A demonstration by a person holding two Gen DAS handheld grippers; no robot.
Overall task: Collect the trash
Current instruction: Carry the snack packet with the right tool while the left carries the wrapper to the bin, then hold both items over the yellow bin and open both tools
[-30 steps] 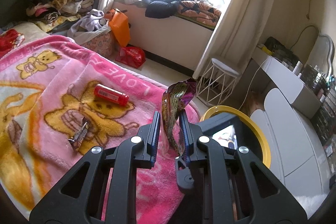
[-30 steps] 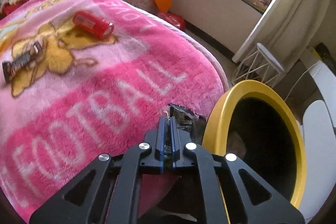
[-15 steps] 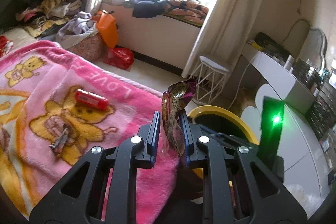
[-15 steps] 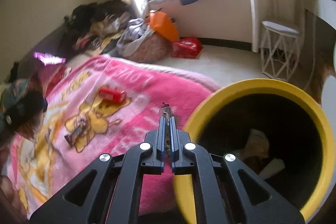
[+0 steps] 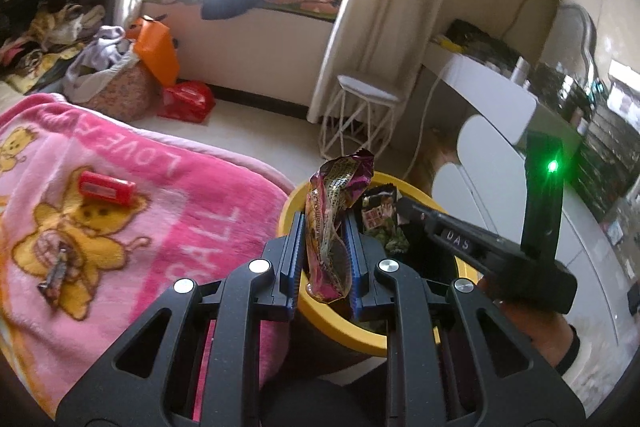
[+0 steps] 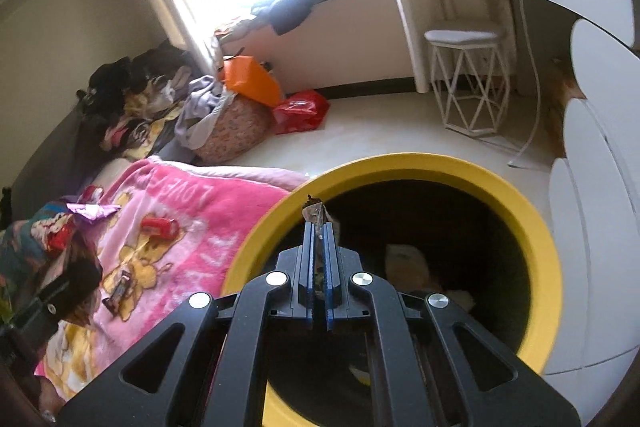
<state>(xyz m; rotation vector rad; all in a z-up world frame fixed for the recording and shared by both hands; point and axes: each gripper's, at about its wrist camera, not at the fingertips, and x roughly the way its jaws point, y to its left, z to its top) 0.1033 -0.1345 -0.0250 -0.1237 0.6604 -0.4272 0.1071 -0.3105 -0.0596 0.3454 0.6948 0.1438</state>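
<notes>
My left gripper (image 5: 325, 227) is shut on a crumpled purple and gold snack wrapper (image 5: 334, 223), held upright over the near rim of the yellow bin (image 5: 290, 205). My right gripper (image 6: 318, 231) is shut on a thin dark wrapper (image 6: 314, 209) over the bin's dark opening (image 6: 440, 227); the same wrapper (image 5: 378, 213) shows in the left wrist view, held by the right gripper. On the pink blanket (image 5: 192, 211) lie a red box (image 5: 106, 183) and a dark candy bar wrapper (image 5: 56, 273). Pale trash sits inside the bin (image 6: 408, 261).
A white wire stool (image 5: 362, 119) stands by the curtain. A basket of clothes (image 5: 120, 87), an orange bag (image 5: 158, 49) and a red bag (image 5: 186, 101) are on the floor past the bed. White cabinets (image 5: 500, 195) flank the bin on the right. A purple wrapper (image 6: 92, 209) lies farther back on the bed.
Both grippers have moved off the blanket to above the yellow bin, each still holding its wrapper. The right gripper has rolled and risen, and its arm now shows in the left wrist view.
</notes>
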